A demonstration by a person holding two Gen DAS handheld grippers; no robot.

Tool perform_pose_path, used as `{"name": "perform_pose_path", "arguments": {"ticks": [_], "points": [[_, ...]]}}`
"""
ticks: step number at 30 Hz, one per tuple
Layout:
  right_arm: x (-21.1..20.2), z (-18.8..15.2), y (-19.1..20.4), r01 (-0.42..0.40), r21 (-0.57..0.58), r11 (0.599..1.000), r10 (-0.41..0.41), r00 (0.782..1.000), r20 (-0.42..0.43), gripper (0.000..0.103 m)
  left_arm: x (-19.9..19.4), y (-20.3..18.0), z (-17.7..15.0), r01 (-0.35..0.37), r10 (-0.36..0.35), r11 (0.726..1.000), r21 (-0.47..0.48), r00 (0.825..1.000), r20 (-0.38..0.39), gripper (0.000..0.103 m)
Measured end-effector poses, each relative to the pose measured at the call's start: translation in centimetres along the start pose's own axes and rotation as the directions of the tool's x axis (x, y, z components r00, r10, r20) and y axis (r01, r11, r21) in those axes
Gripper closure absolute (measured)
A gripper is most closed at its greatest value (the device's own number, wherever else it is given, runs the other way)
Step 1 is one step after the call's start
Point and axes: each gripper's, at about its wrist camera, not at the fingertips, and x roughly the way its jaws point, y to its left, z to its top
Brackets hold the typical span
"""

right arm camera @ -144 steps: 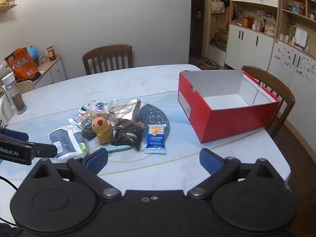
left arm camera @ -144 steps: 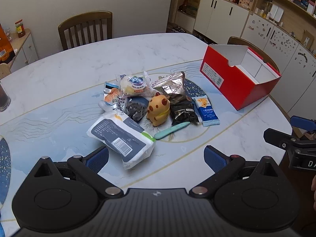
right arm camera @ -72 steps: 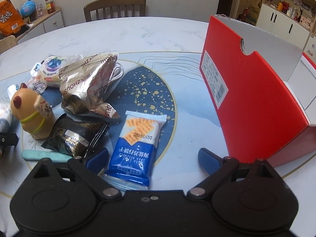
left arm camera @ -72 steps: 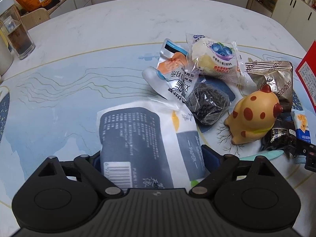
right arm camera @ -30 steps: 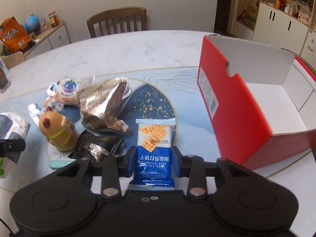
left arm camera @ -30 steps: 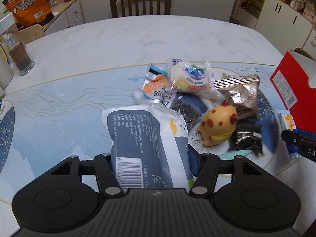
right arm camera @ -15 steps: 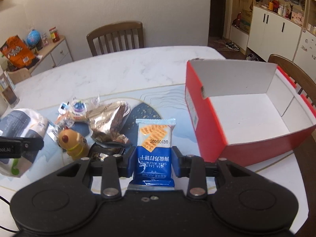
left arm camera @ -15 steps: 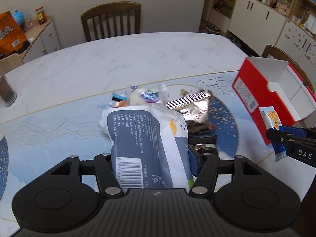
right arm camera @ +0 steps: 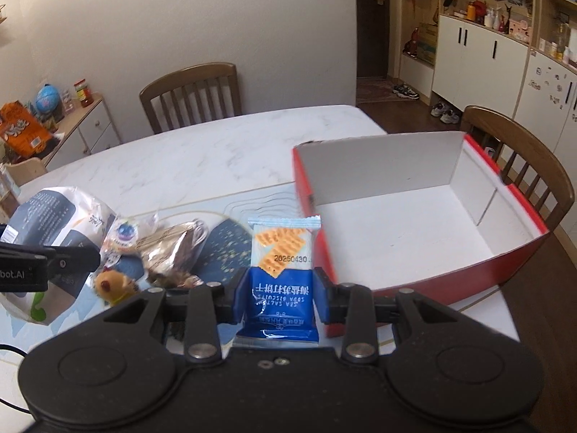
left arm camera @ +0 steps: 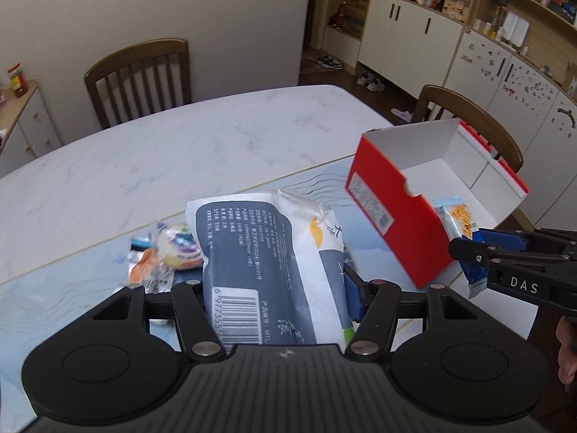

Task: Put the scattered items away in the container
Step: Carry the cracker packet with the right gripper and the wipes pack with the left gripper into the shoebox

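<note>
**Both loads lifted, box ahead: carry and release**

The tabletop (right arm camera: 202, 158) carries the red box (right arm camera: 519, 256) on your right side, open and, as far as its white floor shows, with nothing in it yet. That puts you in the transport step, with the drop-off next.

Your left gripper (left arm camera: 277, 288) has its fingers closed on the large grey-and-white pouch (left arm camera: 267, 252), gripped near the barcode end, with the rest of the bag standing out forward above the tabletop. It is the bulkier load, so bring it well over the box wall before you let go; a soft bag like this will likely flop as it falls.

Your right gripper (right arm camera: 279, 296) has its fingers pinched on the blue end of the soda biscuit packet (right arm camera: 281, 270), orange cracker print pointing forward. It sits near the box's near corner and looks the closer of the two, so it may go in first; clear the red rim, then open.

Left on the tabletop, near each other: a silver foil bag (right arm camera: 173, 249), a yellow toy figure (right arm camera: 111, 283) and a clear-wrapped snack (right arm camera: 126, 234), all waiting for later trips.
</note>
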Motion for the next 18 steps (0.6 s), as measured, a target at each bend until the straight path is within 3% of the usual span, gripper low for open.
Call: {"name": "perform_pose_path", "arguments": {"ticks": [18], "points": [[-0.1, 2.0, -8.9, 0.079, 0.053, 0.995, -0.08, 0.997, 0.023, 0.068, 5.0, -10.7, 5.3, 0.129, -0.128, 0.983, 0.132, 0.992, -0.017, 0.043]]}}
